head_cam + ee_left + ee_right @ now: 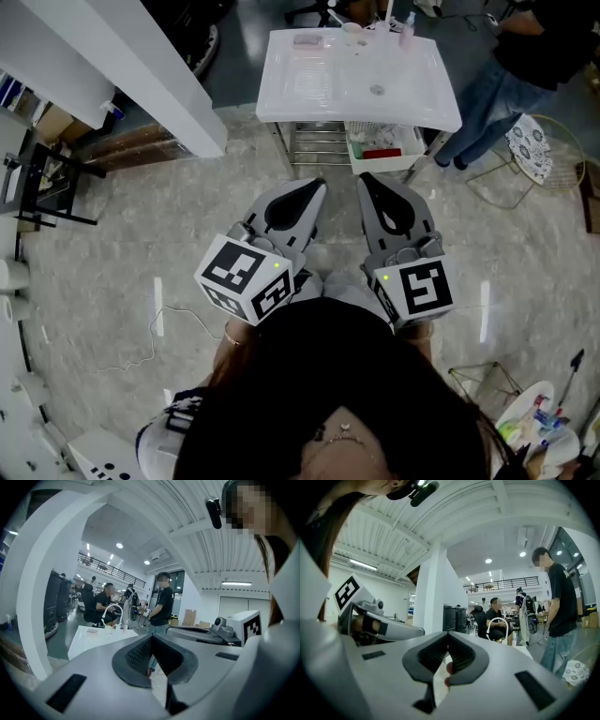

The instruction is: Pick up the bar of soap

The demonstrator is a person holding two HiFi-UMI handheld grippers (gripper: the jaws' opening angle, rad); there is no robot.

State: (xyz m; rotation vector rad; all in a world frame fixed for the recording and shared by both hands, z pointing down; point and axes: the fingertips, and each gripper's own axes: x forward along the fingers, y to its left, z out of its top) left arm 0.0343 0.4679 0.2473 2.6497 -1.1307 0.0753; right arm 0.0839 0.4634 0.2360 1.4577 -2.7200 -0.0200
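White basin (412, 94), pale marbled floor (122, 244), possibly soap bar (307, 40)

bar of soap (307, 40) | pale pink, lying flat | back-left corner of sink (422, 94)

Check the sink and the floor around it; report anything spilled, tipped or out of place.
Nothing on the white sink looks spilled or tipped; the bar of soap sits at its far left corner. The one stray thing is a thin white cable trailing loose across the floor.
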